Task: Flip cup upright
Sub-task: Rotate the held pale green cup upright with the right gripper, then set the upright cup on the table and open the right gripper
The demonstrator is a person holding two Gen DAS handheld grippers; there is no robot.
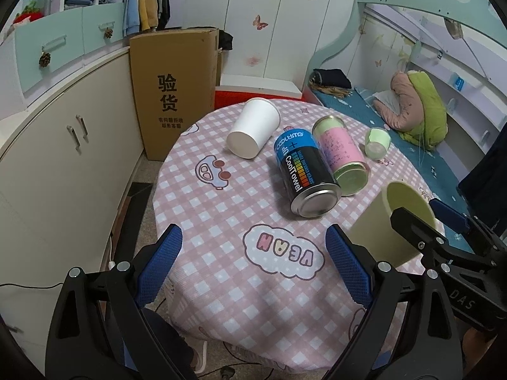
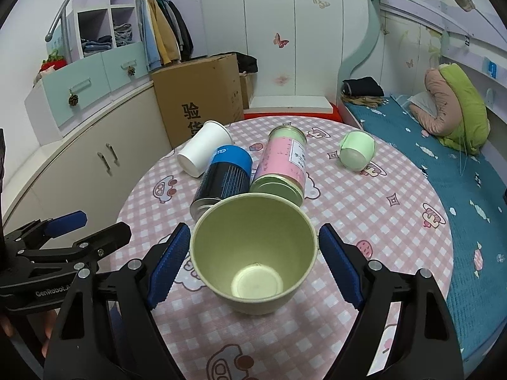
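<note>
A pale green paper cup [image 2: 253,253] stands upright on the round table, mouth up, between the blue pads of my right gripper [image 2: 253,264]. The jaws are open, with a small gap on each side of the cup. The cup also shows at the right of the left wrist view [image 1: 393,221], with the right gripper's fingers [image 1: 412,221] around it. My left gripper [image 1: 253,266] is open and empty over the near table edge. A white paper cup [image 1: 253,128] lies on its side at the far left of the table, and a small green cup [image 1: 377,142] lies at the far right.
A blue and black can [image 1: 304,174] and a pink and green can [image 1: 342,155] lie side by side mid-table on the pink checked cloth [image 1: 221,215]. A cardboard box [image 1: 174,88] and cabinets stand left of the table. A bed [image 2: 443,164] lies to the right.
</note>
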